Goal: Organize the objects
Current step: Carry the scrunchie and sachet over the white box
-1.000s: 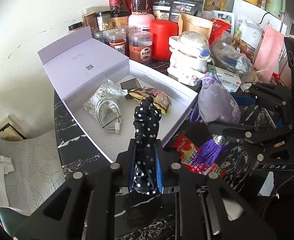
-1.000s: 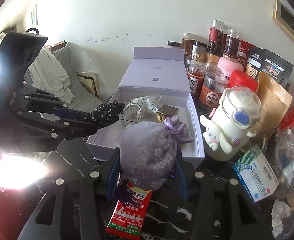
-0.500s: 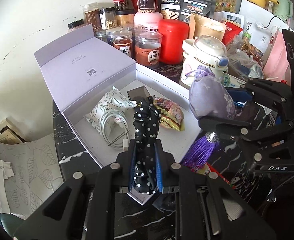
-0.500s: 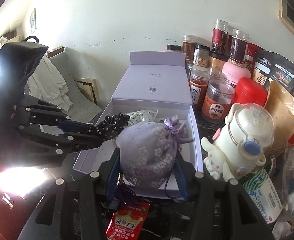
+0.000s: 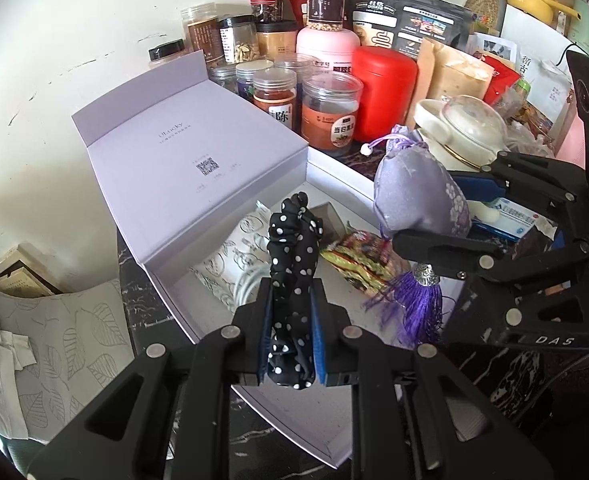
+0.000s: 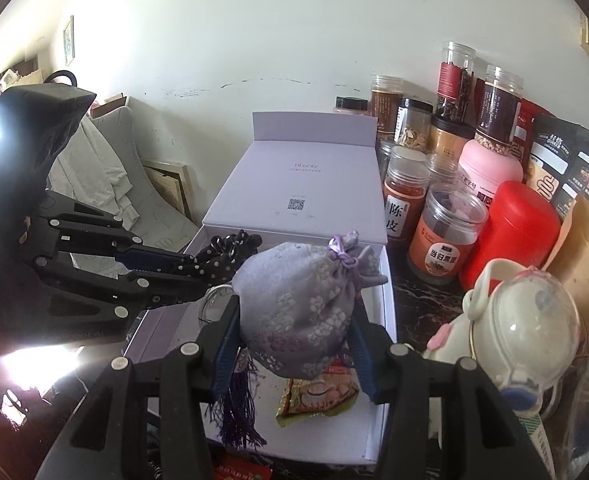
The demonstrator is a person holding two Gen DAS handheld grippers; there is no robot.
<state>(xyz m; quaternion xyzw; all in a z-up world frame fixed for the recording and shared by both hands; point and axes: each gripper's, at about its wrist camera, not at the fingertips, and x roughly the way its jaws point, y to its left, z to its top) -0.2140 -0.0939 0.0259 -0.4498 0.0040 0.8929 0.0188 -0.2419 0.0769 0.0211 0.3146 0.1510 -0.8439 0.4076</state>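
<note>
Left hand-held gripper (image 5: pixel 292 340): blue-padded black jaws clamped tight on a crumpled black fabric scrunchie with white polka dots (image 5: pixel 294 248), held above the open pale-lilac rigid cardboard box (image 5: pixel 198 168). Right hand-held gripper (image 6: pixel 294 344): jaws spread wide around, and pressed against, a plump lavender satin drawstring pouch with floral embroidery (image 6: pixel 298 300), purple silky tassel (image 6: pixel 238 412) dangling below, hovering over the box interior. Inside the box: a crinkly foil snack packet (image 6: pixel 318 394), a coiled white cable (image 5: pixel 246 284), a leaf-printed paper sachet (image 5: pixel 230 256). Beside the box on the dark marbled worktop (image 5: pixel 134 292): clear plastic jars with powders (image 6: pixel 446 240), a glossy red cylindrical canister (image 6: pixel 514 236).
</note>
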